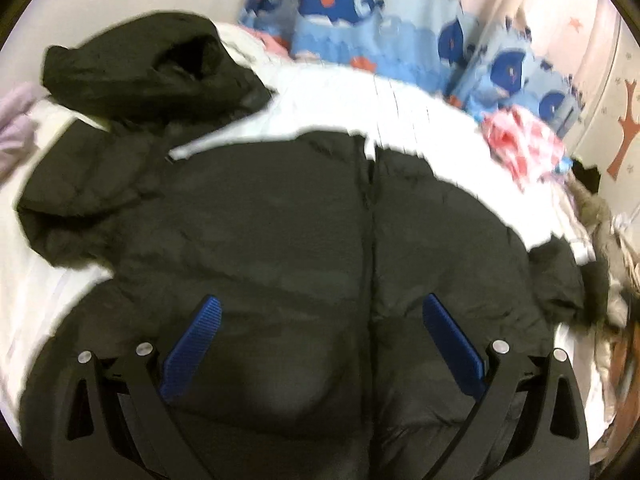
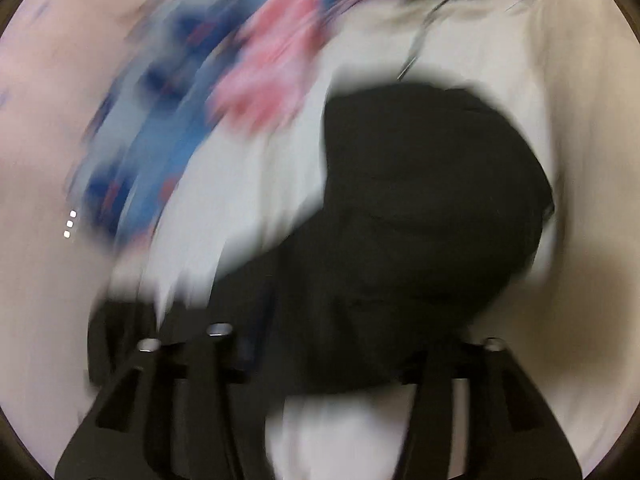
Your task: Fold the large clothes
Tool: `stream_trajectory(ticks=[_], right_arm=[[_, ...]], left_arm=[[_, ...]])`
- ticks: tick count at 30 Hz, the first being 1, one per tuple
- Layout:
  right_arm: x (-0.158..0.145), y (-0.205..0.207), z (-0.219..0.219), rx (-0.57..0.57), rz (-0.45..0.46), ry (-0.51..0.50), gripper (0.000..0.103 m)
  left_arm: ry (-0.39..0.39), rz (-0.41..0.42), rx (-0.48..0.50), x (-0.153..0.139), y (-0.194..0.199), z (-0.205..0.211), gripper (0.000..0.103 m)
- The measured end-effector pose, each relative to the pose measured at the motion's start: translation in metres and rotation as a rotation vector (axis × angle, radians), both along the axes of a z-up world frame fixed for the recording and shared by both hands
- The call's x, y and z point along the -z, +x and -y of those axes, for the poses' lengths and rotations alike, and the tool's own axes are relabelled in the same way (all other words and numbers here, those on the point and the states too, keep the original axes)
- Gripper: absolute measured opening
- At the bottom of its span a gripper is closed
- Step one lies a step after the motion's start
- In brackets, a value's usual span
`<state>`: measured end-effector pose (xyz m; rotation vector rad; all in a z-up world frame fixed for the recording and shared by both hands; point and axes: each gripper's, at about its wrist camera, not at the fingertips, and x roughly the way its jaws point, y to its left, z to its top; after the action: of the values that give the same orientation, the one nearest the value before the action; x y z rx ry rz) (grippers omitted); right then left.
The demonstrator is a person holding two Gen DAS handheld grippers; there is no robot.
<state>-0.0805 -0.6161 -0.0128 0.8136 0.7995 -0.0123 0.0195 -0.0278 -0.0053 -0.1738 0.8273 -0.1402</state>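
A black padded jacket [image 1: 280, 220] lies spread on the white bed sheet [image 1: 360, 92], zip line up the middle, hood [image 1: 140, 64] at the far left and one sleeve [image 1: 80, 200] bunched at the left. My left gripper [image 1: 320, 304] hovers over the jacket's lower body, open, its blue pads [image 1: 192, 352] wide apart with nothing between them. The right wrist view is heavily blurred. There a black part of the jacket [image 2: 420, 200] lies across the right gripper [image 2: 352, 328] and hides its fingertips, so I cannot tell whether they press on it.
A blue whale-patterned quilt [image 1: 380, 20] lies along the far side of the bed. A pink-red cloth [image 1: 520, 140] sits at the right beside it. Lilac fabric [image 1: 12, 120] shows at the left edge, fur-trimmed clothes [image 1: 600, 216] at the right edge.
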Motion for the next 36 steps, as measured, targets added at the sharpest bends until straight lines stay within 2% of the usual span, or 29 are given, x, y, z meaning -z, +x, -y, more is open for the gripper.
stream_trajectory(ticks=[1, 3, 5, 8, 10, 12, 14, 15, 17, 19, 20, 22, 23, 24, 25, 26, 29, 30, 33, 34, 35, 36], right_arm=[[0.005, -0.026, -0.036, -0.118, -0.009, 0.029, 0.067], [0.011, -0.071, -0.087, -0.271, -0.028, 0.1, 0.07], [0.017, -0.109, -0.132, -0.401, -0.098, 0.113, 0.074], [0.021, -0.138, -0.165, -0.488, -0.178, 0.1, 0.077], [0.014, -0.145, -0.171, -0.482, -0.215, 0.055, 0.077], [-0.003, -0.154, -0.155, -0.415, -0.174, 0.031, 0.077], [-0.027, -0.174, -0.122, -0.228, -0.106, -0.061, 0.077], [-0.04, -0.187, -0.097, -0.133, -0.022, -0.046, 0.077], [-0.046, -0.228, -0.041, 0.052, 0.176, 0.198, 0.078], [-0.044, -0.27, -0.008, 0.218, 0.249, 0.295, 0.084], [-0.043, -0.285, 0.001, 0.229, 0.252, 0.304, 0.085], [-0.045, -0.313, 0.003, 0.247, 0.243, 0.236, 0.085], [-0.043, -0.32, 0.003, 0.203, 0.21, 0.233, 0.086], [-0.033, -0.319, -0.006, 0.111, 0.154, 0.272, 0.092], [-0.018, -0.314, -0.024, -0.006, 0.088, 0.327, 0.093], [-0.01, -0.313, -0.045, -0.052, 0.056, 0.334, 0.093], [0.012, -0.27, -0.11, -0.298, -0.09, 0.298, 0.093], [0.021, -0.268, -0.135, -0.326, -0.112, 0.284, 0.093], [0.047, -0.206, -0.182, -0.441, -0.204, 0.233, 0.092], [0.053, -0.196, -0.189, -0.459, -0.211, 0.23, 0.084], [0.056, -0.188, -0.196, -0.463, -0.197, 0.242, 0.055], [0.052, -0.187, -0.193, -0.428, -0.179, 0.238, 0.021]], left_arm=[[-0.006, 0.01, -0.005, -0.008, -0.005, -0.01, 0.097], [0.001, 0.032, -0.023, -0.023, -0.023, -0.036, 0.097], [0.041, 0.038, -0.043, -0.029, -0.041, -0.06, 0.097], [0.131, 0.019, -0.093, -0.033, -0.069, -0.1, 0.097], [0.134, -0.001, -0.125, -0.037, -0.09, -0.13, 0.097], [0.126, 0.009, -0.158, -0.045, -0.112, -0.157, 0.097], [0.125, 0.022, -0.175, -0.052, -0.132, -0.176, 0.097], [0.119, 0.026, -0.18, -0.053, -0.138, -0.182, 0.097], [0.087, 0.023, -0.19, -0.053, -0.154, -0.196, 0.097], [0.062, 0.004, -0.195, -0.049, -0.162, -0.205, 0.097], [0.051, -0.007, -0.2, -0.046, -0.166, -0.209, 0.097], [0.025, -0.033, -0.198, -0.038, -0.17, -0.216, 0.097], [0.02, -0.043, -0.194, -0.035, -0.17, -0.217, 0.097], [0.018, -0.051, -0.19, -0.031, -0.171, -0.218, 0.097], [0.019, -0.057, -0.184, -0.029, -0.172, -0.217, 0.097], [0.023, -0.062, -0.176, -0.028, -0.172, -0.215, 0.097], [0.033, -0.073, -0.147, -0.025, -0.172, -0.206, 0.097], [0.025, -0.071, -0.139, -0.026, -0.174, -0.203, 0.097], [0.007, -0.065, -0.111, -0.031, -0.182, -0.194, 0.097], [0.008, -0.063, -0.105, -0.033, -0.185, -0.191, 0.097], [0.008, -0.062, -0.1, -0.034, -0.188, -0.189, 0.097], [0.006, -0.06, -0.092, -0.037, -0.193, -0.188, 0.097]])
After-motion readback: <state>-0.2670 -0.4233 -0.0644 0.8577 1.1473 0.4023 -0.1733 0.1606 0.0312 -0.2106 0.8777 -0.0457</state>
